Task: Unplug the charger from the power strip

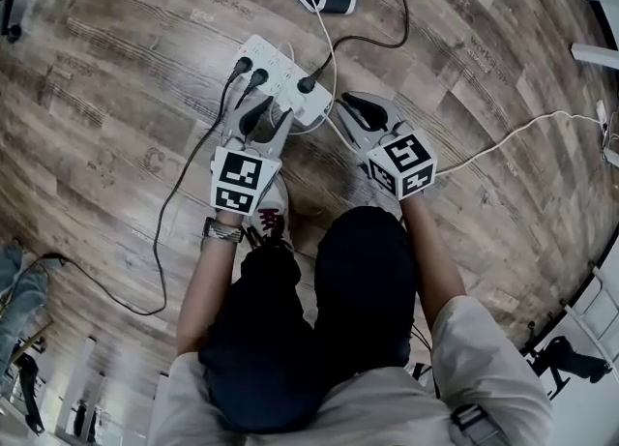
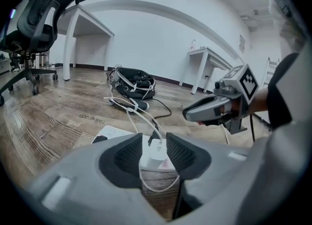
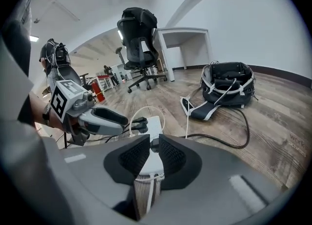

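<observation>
Power strip (image 1: 280, 59): white, flat on the wood floor, straight ahead of both grippers.
Charger (image 2: 157, 153): small white block plugged into the near end of the power strip, with a thin white cable (image 2: 141, 116) looping off it and away across the floor.
Left gripper (image 1: 268, 123): just short of the power strip's near end, jaws partly apart, holding nothing. Charger lined up in the gap, pads not yet on it.
Right gripper (image 1: 360, 110): beside the power strip's right end, jaws a narrow slit apart, empty.
Black plugs (image 1: 250, 72): seated further along the power strip, beyond the charger.
Handling: probably light, rigid plastic with smooth and likely slippery sides, held in the socket by friction. Strip itself light and likely to lift with the pull.
Where to grip: on the charger's two flat sides, low on the body, never by the soft cable. Strip best pinned down by the other gripper.
Head view only: whole strip, all plugs and both marker cubes, but the charger mostly covered by the left gripper.
Left gripper view only: charger framed between the jaws, right gripper seen from the side.
Right gripper view only: strip end-on, a black plug in line with its slit.
</observation>
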{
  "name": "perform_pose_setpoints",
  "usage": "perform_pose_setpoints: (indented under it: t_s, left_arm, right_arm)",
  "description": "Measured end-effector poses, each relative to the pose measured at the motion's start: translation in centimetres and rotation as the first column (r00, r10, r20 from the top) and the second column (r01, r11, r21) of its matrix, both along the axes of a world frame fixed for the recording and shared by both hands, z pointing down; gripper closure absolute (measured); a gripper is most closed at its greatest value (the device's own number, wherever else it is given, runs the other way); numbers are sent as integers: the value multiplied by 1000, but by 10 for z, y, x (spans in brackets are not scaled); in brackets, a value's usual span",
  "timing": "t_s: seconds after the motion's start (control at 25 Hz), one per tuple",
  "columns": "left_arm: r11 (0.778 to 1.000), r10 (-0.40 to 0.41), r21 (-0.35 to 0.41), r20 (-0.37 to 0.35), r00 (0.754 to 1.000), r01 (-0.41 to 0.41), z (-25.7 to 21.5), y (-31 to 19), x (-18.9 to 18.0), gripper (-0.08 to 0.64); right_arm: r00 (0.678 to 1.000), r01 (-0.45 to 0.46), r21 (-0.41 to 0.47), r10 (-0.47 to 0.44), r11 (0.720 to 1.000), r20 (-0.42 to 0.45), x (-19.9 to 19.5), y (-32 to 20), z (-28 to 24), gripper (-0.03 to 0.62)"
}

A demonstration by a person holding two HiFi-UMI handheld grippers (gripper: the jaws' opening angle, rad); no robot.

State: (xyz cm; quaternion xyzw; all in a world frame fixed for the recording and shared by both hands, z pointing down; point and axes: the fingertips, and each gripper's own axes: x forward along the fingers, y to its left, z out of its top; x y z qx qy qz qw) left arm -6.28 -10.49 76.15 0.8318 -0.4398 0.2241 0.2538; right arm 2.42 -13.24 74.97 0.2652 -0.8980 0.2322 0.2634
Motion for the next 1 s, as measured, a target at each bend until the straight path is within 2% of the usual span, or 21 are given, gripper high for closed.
perform_pose_setpoints:
  t_s: [0.2, 0.28, 0.48, 0.68, 0.84, 1.0]
  left_arm:
    - [999, 26, 24, 6, 1000, -26, 19, 7, 15, 393]
    - [999, 32, 24, 28, 999, -33, 28, 7, 18, 393]
    - [999, 28, 21, 59, 998, -29, 40, 1, 21, 393]
    - [999, 30, 8, 62, 998, -31, 46, -4, 23, 393]
    - [999, 39, -2, 65, 997, -39, 52, -2, 24, 393]
    - [999, 34, 13, 42, 999, -34, 52, -4, 25, 393]
  right_arm:
    - [999, 40, 2, -40, 999, -7, -10, 7, 35, 496]
    - [997, 79, 17, -79, 997, -11, -15, 8, 45, 497]
    - [992, 113, 12, -113, 993, -50, -13, 8, 57, 497]
    - [982, 183, 44, -180, 982, -59, -18, 11, 66, 496]
    - [984, 178, 41, -177, 983, -12, -20, 12, 70, 512]
    - [980, 192, 40, -189, 981, -69, -22, 15, 86, 527]
